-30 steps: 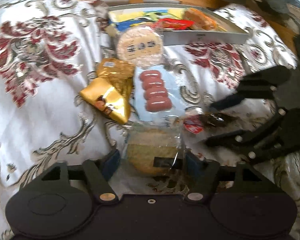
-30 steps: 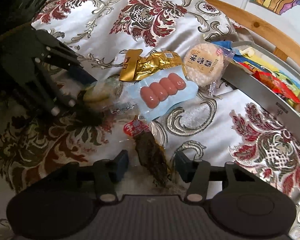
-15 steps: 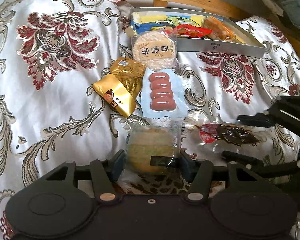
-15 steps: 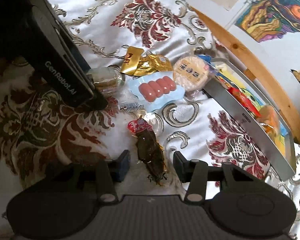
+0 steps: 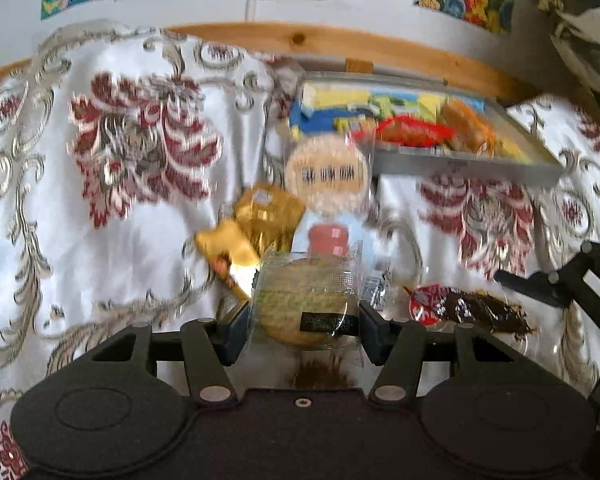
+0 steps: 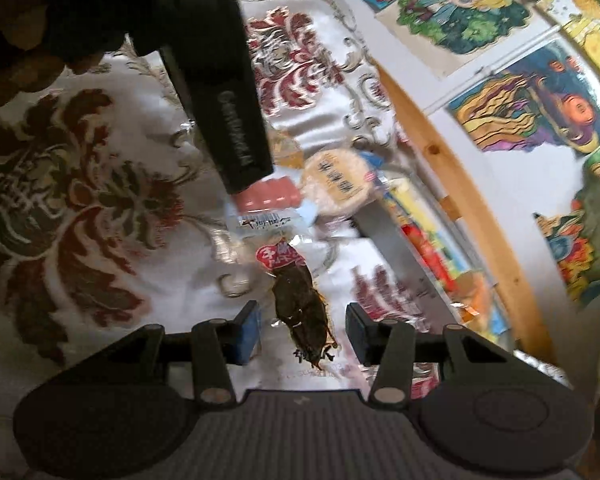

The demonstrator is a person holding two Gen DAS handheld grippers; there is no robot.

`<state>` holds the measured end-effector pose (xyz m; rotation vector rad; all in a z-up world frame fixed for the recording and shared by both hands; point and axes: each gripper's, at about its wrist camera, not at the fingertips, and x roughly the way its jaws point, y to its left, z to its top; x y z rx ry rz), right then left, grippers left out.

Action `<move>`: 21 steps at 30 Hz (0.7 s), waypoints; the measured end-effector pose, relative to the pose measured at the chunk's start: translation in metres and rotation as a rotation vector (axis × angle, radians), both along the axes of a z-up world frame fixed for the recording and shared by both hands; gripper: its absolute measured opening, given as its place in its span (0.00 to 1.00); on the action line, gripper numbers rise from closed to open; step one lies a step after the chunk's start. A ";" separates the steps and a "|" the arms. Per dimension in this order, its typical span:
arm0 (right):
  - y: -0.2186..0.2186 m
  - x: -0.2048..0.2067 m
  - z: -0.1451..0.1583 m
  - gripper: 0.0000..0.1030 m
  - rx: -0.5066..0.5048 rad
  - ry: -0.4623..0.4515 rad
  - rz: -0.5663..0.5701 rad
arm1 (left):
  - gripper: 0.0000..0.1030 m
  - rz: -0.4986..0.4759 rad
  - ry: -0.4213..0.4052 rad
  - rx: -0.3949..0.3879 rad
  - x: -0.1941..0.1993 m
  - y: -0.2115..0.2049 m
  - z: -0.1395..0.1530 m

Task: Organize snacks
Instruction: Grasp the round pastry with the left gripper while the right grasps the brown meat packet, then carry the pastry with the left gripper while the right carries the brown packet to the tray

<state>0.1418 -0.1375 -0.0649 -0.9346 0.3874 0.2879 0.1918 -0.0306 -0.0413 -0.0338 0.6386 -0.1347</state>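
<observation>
From my left wrist view, the left gripper (image 5: 304,330) is clamped on the wrapped round cookie (image 5: 306,306), now raised off the floral cloth (image 5: 100,240), which lies open to the left. The grey tray (image 5: 464,164) near the wooden rail (image 5: 340,46) holds bright packets.

From my right wrist view, the right gripper (image 6: 302,330) has its fingers apart around the dark snack pouch (image 6: 302,308), not touching; it sits higher than half a second ago.
</observation>
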 end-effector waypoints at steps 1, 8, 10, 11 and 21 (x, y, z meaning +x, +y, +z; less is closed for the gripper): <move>-0.001 0.001 0.003 0.50 0.001 -0.017 -0.004 | 0.56 0.006 -0.015 -0.002 0.001 -0.002 0.004; -0.016 0.019 0.017 0.50 0.047 -0.137 -0.069 | 0.56 0.039 -0.090 -0.014 0.015 -0.020 0.033; -0.025 0.028 0.021 0.50 0.077 -0.161 -0.110 | 0.56 0.039 -0.104 -0.023 0.021 -0.026 0.039; -0.030 0.033 0.024 0.50 0.103 -0.169 -0.132 | 0.56 0.037 -0.111 -0.022 0.025 -0.030 0.042; -0.105 0.071 0.057 0.50 0.455 -0.262 -0.362 | 0.56 0.017 -0.168 -0.033 0.074 -0.067 0.069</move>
